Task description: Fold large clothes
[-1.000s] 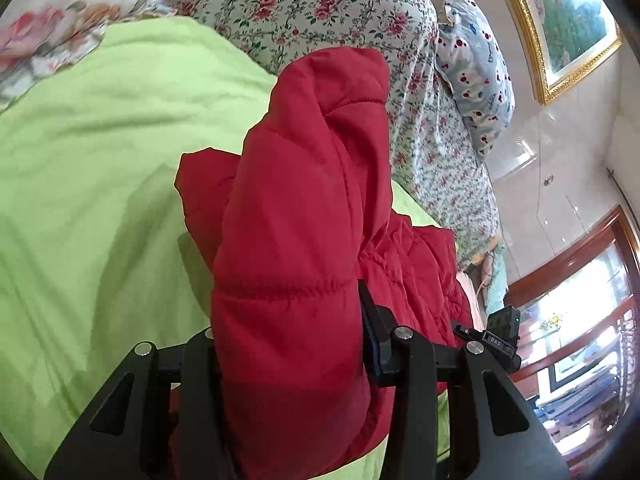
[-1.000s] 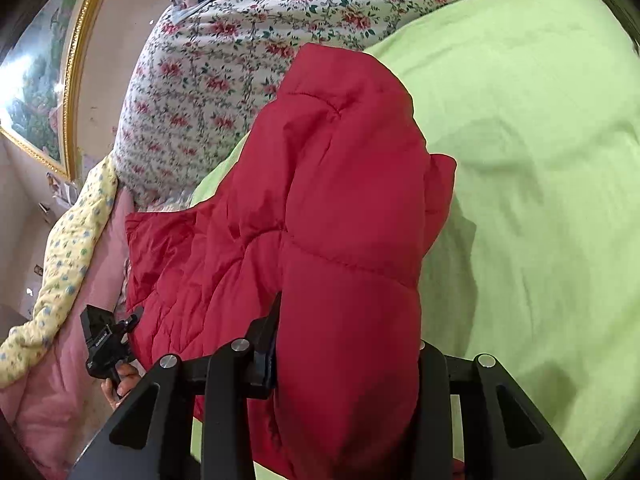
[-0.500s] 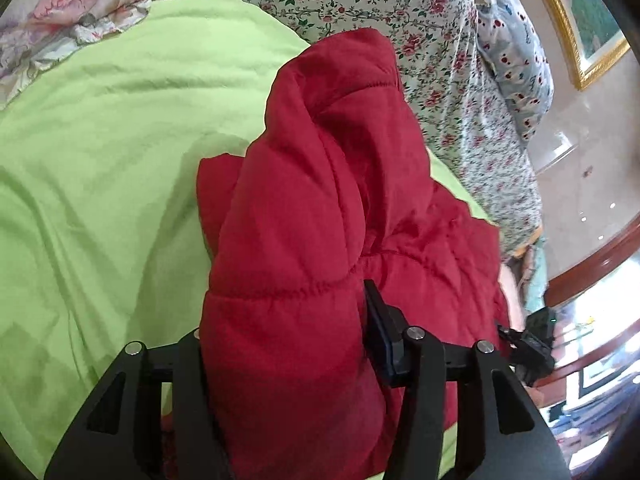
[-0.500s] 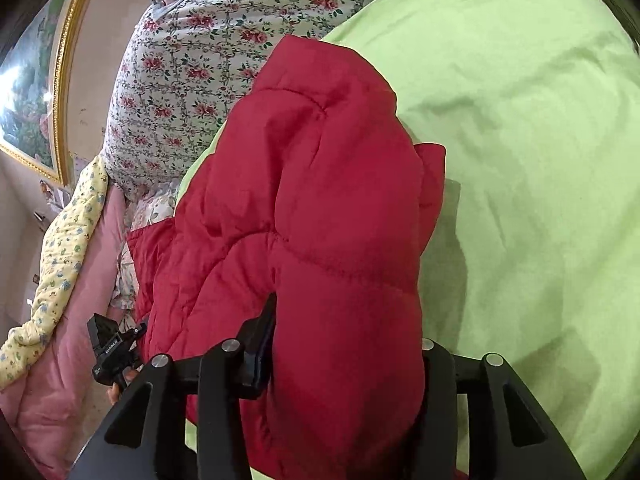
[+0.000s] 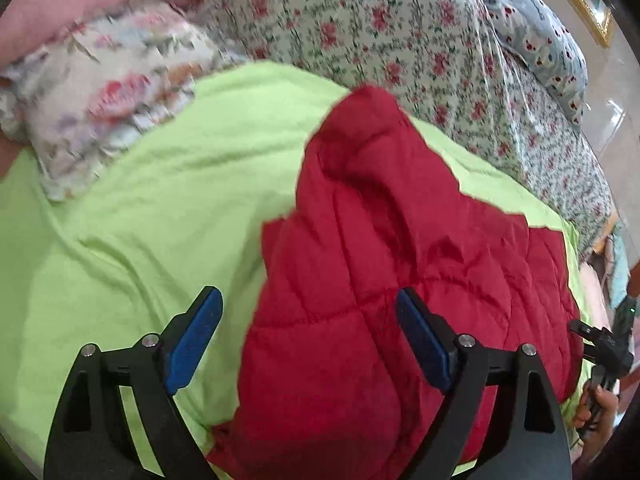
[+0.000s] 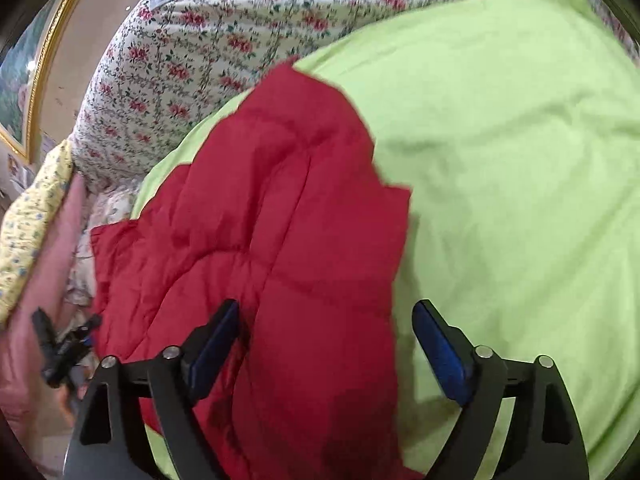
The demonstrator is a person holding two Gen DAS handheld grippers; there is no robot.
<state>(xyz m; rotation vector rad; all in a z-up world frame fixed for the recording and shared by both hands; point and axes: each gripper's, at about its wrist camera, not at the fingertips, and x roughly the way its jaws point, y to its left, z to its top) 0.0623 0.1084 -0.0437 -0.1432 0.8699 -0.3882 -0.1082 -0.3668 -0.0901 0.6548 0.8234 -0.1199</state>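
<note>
A red quilted jacket [image 5: 380, 240] lies bunched in a folded heap on the lime green sheet [image 5: 140, 240]. My left gripper [image 5: 308, 294] hovers over its near end, jaws opening. The blue pads [image 5: 192, 340] stand clear of the fabric, though the jacket still lies between them. In the right wrist view the same jacket [image 6: 260, 220] spreads over the green sheet [image 6: 500, 160]. My right gripper [image 6: 326, 306] is opening too, its pads [image 6: 444, 352] spread wide and off the red cloth below. Neither gripper holds the jacket.
A rose-print quilt [image 5: 400, 40] and a spotted blue pillow [image 5: 540, 40] lie behind the jacket, with a floral pillow [image 5: 112, 92] at the left. A gold-framed painting [image 6: 24, 80] hangs on the wall. Yellow cloth [image 6: 28, 220] and pink bedding [image 6: 40, 280] edge the bed.
Both grippers were shut on folds of the red jacket; both have let go and spread wide. The jacket has dropped and settled flatter on the sheet. The left view has tilted up.
</note>
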